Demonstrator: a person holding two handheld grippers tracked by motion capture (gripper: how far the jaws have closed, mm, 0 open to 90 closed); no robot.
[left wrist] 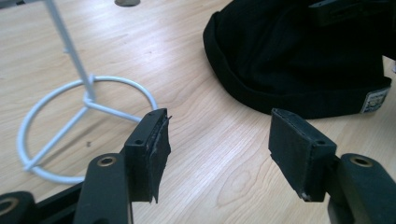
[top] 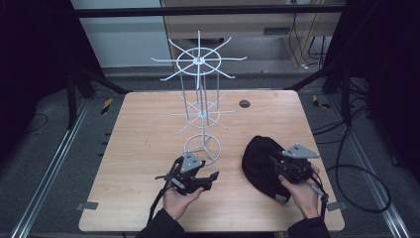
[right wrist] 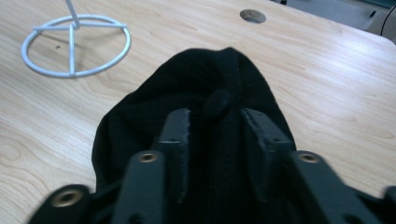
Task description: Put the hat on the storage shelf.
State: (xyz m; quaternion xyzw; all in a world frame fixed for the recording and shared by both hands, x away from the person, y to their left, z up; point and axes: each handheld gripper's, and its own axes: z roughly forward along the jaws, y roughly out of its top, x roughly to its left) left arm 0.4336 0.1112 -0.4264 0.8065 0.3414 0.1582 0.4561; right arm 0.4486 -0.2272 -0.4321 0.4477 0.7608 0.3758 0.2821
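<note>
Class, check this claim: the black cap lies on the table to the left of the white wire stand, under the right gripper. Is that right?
Not quite. The black cap lies to the right of the white wire stand, as the high view shows. The rest holds: it lies on the table, under the right gripper.

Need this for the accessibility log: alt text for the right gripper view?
The right gripper, jaws slightly apart, sits over a black cap lying on a light wooden table. The white wire ring base of a stand lies at upper left, and a round grommet hole near the far edge.
</note>
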